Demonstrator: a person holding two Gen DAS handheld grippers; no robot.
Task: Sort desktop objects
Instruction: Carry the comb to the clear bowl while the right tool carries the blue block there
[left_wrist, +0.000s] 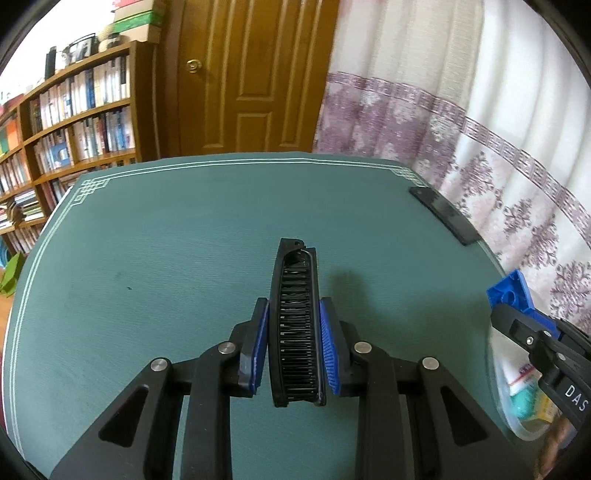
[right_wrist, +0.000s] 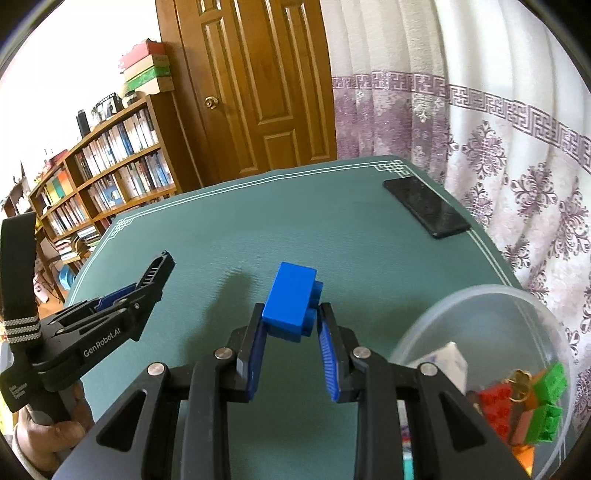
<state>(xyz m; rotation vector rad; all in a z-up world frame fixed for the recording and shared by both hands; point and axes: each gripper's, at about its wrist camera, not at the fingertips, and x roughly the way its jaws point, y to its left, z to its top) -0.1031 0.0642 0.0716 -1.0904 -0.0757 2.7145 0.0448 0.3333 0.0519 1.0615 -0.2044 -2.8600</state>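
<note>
Left side of the green table mat (left_wrist: 147, 258) is bare, with lots of free surface out to its white border lines; the table edge drops off toward the bookshelf (left_wrist: 66, 122) and the door (left_wrist: 255, 74).

The left gripper (left_wrist: 293, 321) is clamped narrow on a black folding comb (left_wrist: 295, 314), which sticks out forward past the blue pads and is lifted off the mat, shadow under it. In the right wrist view the same gripper (right_wrist: 147, 284) comes in from the left, with a hand (right_wrist: 48, 428) on its handle partly cut off at the frame edge.

The right gripper (right_wrist: 291, 314) is pinched on a blue building block (right_wrist: 291, 299), studs facing right, held above the mat.

A black phone (right_wrist: 424, 206) lies flat at the far right corner, just inside the edge, with the curtain (right_wrist: 498, 147) right behind.

A clear plastic bowl (right_wrist: 461, 302) at near right holds red, green and orange blocks, a white box and a small gold ring-like thing that is hard to make out. The bowl's near side is hidden by the gripper frame, and its right side is cropped.
</note>
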